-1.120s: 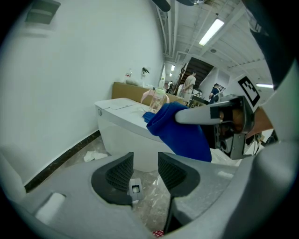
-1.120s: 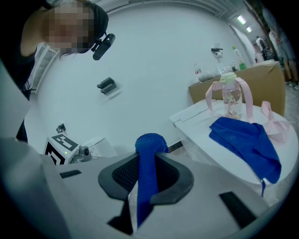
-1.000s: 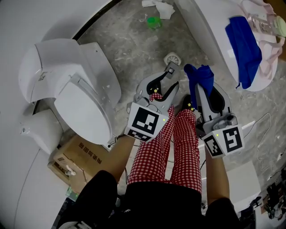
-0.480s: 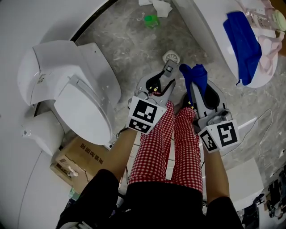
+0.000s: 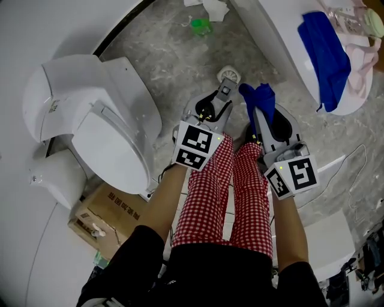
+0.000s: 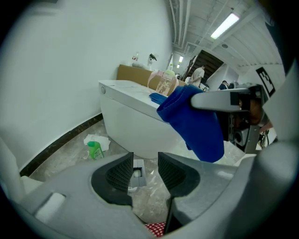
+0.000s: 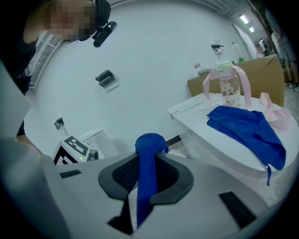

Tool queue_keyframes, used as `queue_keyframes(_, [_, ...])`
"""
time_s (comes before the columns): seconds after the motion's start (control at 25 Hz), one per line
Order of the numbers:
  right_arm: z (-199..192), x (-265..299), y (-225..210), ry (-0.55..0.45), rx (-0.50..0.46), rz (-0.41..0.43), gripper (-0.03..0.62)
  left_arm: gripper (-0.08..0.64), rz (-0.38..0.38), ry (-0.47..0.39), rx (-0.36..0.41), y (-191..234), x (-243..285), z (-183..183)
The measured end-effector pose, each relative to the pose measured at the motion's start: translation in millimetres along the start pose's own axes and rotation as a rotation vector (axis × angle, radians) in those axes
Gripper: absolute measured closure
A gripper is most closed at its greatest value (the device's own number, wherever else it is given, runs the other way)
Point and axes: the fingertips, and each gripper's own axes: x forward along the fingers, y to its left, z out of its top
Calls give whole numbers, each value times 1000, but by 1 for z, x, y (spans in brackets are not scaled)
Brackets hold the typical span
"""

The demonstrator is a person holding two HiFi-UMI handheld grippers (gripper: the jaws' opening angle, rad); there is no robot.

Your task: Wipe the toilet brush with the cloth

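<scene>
1. A grey marbled washroom floor (image 5: 174, 54) lies below us. A green bottle (image 5: 201, 25) and some crumpled paper (image 5: 213, 7) sit at its far edge, and red-checked trousers (image 5: 240, 198) fill the near side.
2. At the left stands the white toilet (image 5: 102, 126) with its lid down and a cardboard box (image 5: 102, 210) beside its base. Neither has shifted in the last second.
3. The left gripper (image 6: 145, 158) has sunk toward the floor since a second ago, and its marker cube now sits further up the head view. Its jaws stand apart with the same gap as before, and the pads press on nothing. In the gap we see a small grey block (image 6: 138, 170) with a pale centre, but we cannot tell whether it belongs to the tool or lies on the floor.
4. Just past that tip a small white round thing (image 5: 230, 76) rests on the floor. It may be a drain or something else, and we cannot say which. No view shows us the toilet brush plainly.
5. The right gripper (image 7: 148, 161) has lowered too, though less. Its jaws are clamped on the blue cloth (image 5: 259, 99). The bunched end stands above the tips and the tail hangs down between them.
6. At the far right a white fixture (image 5: 282, 48) carries a second blue cloth (image 5: 327, 54) and a clear bottle (image 7: 229, 88) with pink straps. Both are well away from the grippers.
7. We judge this joint descent to be an approach, so wiping has not begun. The free left claw would probably need to take the brush before the cloth can run along it.
</scene>
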Motion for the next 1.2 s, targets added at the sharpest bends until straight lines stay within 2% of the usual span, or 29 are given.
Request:
queue_keyframes(0.36, [-12, 4, -5, 12, -13, -7, 528, 410, 9, 58, -5, 4, 12, -16])
queue_keyframes(0.6, [-21, 4, -20, 57, 24, -75, 528, 410, 16, 125, 0, 9, 25, -32])
queue_keyframes(1.04, [-14, 6, -18, 18, 41, -25, 528, 400, 24, 205, -7, 18, 47, -47])
queue_keyframes(1.2, [-6, 3, -21, 3, 38, -43, 528, 400, 11, 263, -10, 21, 55, -56])
